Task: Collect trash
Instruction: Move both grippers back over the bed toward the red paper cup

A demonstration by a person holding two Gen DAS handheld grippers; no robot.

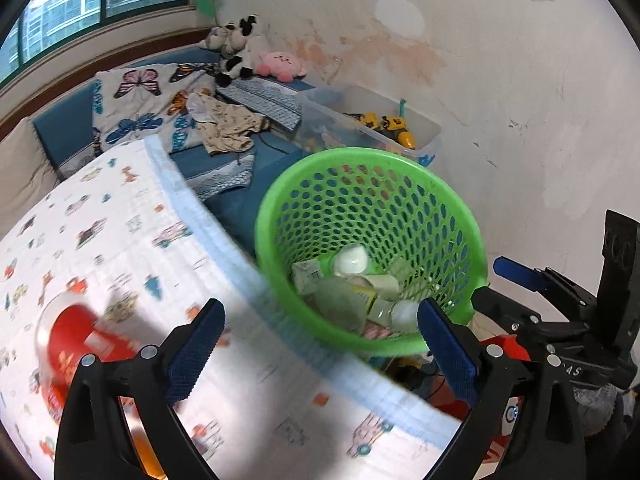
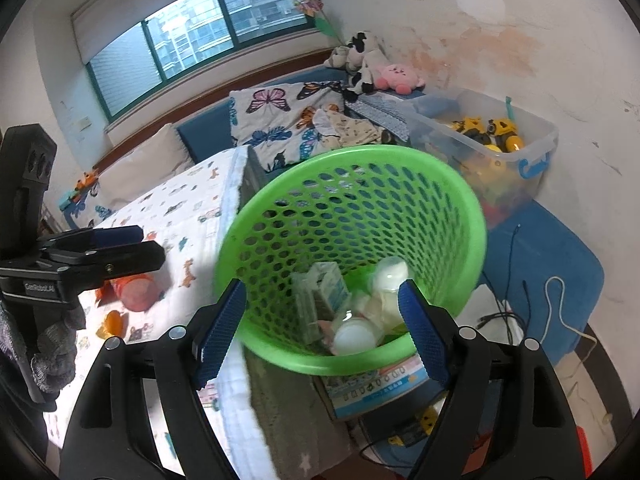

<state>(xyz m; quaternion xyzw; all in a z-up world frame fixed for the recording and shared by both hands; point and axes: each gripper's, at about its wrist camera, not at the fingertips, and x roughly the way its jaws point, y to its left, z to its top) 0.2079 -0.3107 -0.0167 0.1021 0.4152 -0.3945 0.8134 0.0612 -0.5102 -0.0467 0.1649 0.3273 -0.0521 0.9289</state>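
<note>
Both tongs stand released, grasping nothing: the left gripper (image 1: 316,344) hangs over the printed bed cover (image 1: 132,248), the right gripper (image 2: 320,328) at the near rim of the green basket (image 2: 448,184). The basket, beside the bed, holds a carton (image 2: 328,284) and white bottles (image 2: 354,336). An orange bottle (image 2: 134,286) lies on the cover. Farther off, a clear toy bin (image 2: 536,152) sits by the wall.

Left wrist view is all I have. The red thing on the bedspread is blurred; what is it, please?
Observer: In the right wrist view it looks like a translucent reddish bottle lying on the bedspread, outside the green basket.
Operator: Is other trash near it?
Observer: Yes, a small orange piece lies beside it.
Operator: Does the right gripper hold something?
Observer: No, the right gripper is open and empty.
</note>
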